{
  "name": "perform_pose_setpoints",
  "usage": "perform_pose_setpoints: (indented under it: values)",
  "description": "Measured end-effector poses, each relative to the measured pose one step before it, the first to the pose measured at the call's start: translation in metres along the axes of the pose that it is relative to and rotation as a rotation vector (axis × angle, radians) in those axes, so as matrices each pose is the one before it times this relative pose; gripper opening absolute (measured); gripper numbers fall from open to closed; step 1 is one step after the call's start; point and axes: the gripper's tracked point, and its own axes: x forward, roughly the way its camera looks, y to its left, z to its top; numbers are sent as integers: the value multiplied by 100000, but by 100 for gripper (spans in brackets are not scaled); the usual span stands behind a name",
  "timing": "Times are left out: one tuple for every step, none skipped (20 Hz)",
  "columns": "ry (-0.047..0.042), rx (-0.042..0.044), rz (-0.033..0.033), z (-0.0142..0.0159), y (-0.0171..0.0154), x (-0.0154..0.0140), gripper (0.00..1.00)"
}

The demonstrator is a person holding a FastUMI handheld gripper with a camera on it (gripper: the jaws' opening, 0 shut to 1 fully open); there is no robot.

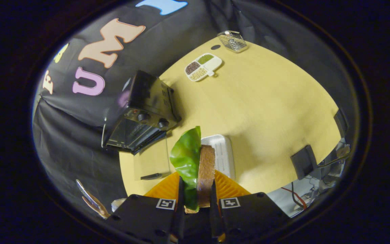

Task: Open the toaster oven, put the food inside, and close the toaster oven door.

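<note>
The gripper (196,200) is clamped with both fingers on the food (200,166), 1 bread slice with a lettuce leaf, held above an orange plate (163,189). Just beyond lies a white tray (223,154). Farther off, beside the booth wall, the toaster oven (141,113) stands with its door down.

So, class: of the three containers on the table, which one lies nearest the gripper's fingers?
The plain white tray, just beyond the sandwich clamped in the gripper. The divided dish of beans and the wire basket sit far across the table.

Fisheye on the claw (196,200), tilted, high above the table (266,112) (toaster oven (141,112) well ahead).
</note>
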Motion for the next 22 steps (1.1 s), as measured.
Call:
perform_pose_setpoints:
  values:
    - [-896, 1718, 2630, -263, 1442, -50, 34]
    - [-789, 1681, 2788, -448, 1493, 44, 34]
    - [-980, 1624, 2262, -404, 1322, 365, 34]
    - [-523, 772, 1605, -537, 997, 519, 34]
    - [-91, 512, 624, -615, 749, 696, 34]
    - [279, 556, 395, -842, 805, 543, 34]
    - [162, 169, 1430, -845, 1017, 657, 34]
    - [114, 676, 2198, -1085, 1328, 841, 34]
    - [47, 812, 2123, -931, 1271, 803, 34]
    - [-319, 824, 2499, -1132, 1488, 792, 34]
    - [-973, 492, 2455, -728, 1258, 921, 34]
    - [-1660, 784, 1493, -537, 1063, 869, 34]
    - [-2134, 485, 1284, -354, 895, 951, 34]
    - [-2620, 521, 1042, -398, 866, 934, 34]
    - [-2539, 935, 942, -237, 820, 1068, 34]
    - [-2617, 1046, 994, -211, 794, 1047, 34]
    - [-2305, 2155, 681, -201, 649, 855, 34]
    - [-1671, 2295, 1405, -470, 761, 883, 34]
    - [-1820, 1958, 1331, -319, 780, 1043, 34]
    - [-1574, 1699, 800, -268, 538, 836, 33]
    - [-990, 765, 658, -191, 390, 1047, 33]
    - [-1159, 379, 582, -126, 272, 1086, 33]
